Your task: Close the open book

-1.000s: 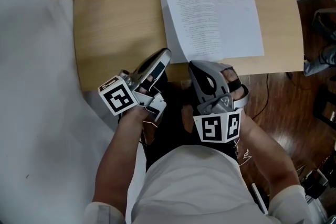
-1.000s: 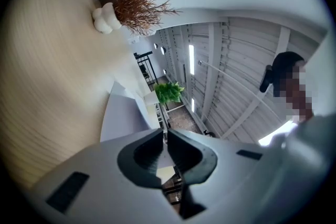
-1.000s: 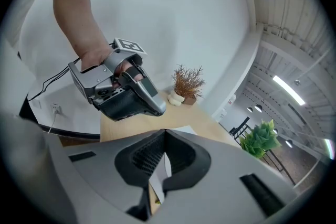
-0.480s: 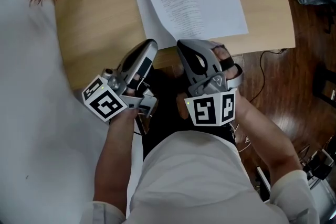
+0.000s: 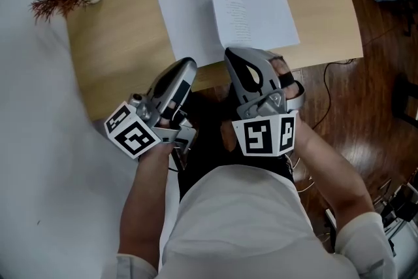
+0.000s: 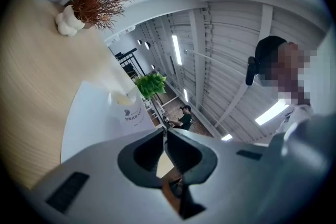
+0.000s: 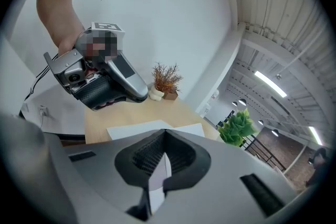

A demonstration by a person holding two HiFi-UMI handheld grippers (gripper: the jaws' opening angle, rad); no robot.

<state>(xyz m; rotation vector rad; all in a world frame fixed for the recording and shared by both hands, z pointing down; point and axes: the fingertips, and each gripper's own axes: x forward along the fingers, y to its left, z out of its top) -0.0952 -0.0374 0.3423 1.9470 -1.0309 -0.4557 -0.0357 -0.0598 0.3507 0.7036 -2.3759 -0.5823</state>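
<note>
A page (image 7: 157, 178) of the book (image 5: 189, 16) is pinched in the right tool (image 5: 234, 53) to be folded shut, while the left tool (image 5: 188, 65) beside it is closed on nothing.

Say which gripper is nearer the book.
Right. The right gripper clamps a page at the book's near edge; the left gripper, shut, sits by its near-left corner.

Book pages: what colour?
White with small dark print; the book shows best in the head view.

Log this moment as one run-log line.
step: closing book | right gripper: shut on page | left gripper: shut, empty, near book | book: open, on table
</note>
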